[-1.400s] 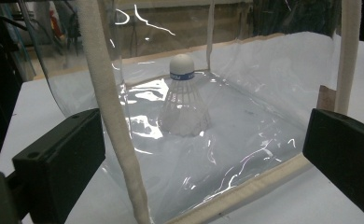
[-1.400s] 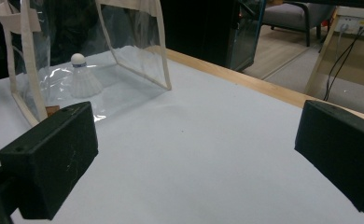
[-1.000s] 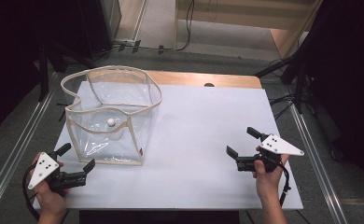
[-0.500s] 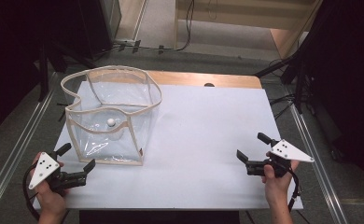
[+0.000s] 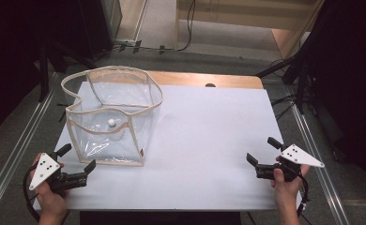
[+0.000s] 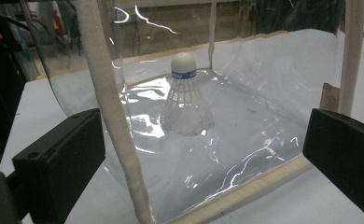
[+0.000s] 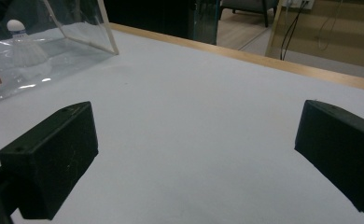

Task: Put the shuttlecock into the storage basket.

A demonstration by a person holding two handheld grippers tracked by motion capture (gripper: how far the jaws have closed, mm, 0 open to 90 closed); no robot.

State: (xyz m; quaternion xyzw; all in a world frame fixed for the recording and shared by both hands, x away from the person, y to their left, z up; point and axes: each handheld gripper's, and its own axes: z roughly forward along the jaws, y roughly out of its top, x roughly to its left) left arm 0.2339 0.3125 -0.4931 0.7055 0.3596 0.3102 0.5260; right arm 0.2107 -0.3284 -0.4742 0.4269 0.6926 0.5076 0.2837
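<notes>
At the near edge of the white surface (image 5: 209,140), the left tongs (image 5: 78,165) are held at about 8 o'clock and the right tongs (image 5: 260,155) at about 4 o'clock, each gripped by a hand (image 5: 52,199) entering from below. Both pairs are seen with jaws spread wide and nothing between them. The left tongs are pointed at the near corner of a clear plastic bag (image 5: 110,122) trimmed in cream binding, just beside it but not touching; in the left gripper view the bag's lower seam is framed between the two jaws. The right tongs are kept well apart from the bag, over bare surface. The bag is stood open at roughly 10 o'clock, its rim raised and its handle loop curved over the top. Inside it, a white shuttlecock (image 6: 185,95) is set upright on its skirt, cork uppermost, on the bag's floor. Beyond, a wooden edge strip (image 5: 209,79) is visible along the far side at 12 o'clock.
</notes>
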